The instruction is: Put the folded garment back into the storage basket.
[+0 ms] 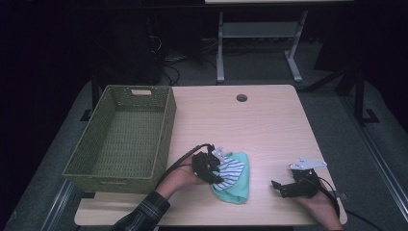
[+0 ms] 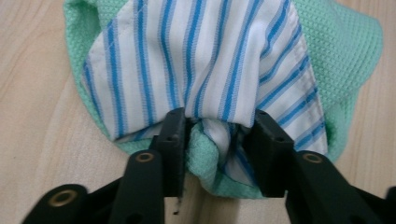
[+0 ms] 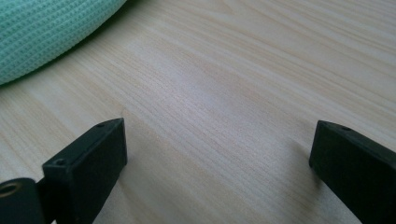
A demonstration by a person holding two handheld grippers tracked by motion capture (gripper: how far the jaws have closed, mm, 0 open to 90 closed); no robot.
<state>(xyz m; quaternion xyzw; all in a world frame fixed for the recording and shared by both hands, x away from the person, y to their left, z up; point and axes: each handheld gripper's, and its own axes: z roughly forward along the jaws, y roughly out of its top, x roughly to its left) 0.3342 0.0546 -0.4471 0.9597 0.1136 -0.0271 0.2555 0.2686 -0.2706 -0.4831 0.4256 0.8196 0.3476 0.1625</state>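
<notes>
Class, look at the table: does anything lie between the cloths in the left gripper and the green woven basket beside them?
Nothing visible does. The left gripper pinches the striped cloth and green cloth together; bare table separates them from the basket, whose near wall must be cleared.

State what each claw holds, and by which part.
Left claw pinches a bunched fold at the near edge of the striped cloth and green cloth. Right claw holds nothing.

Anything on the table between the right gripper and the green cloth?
No, just bare wood between the right gripper and the green cloth, as the high view shows.
</notes>
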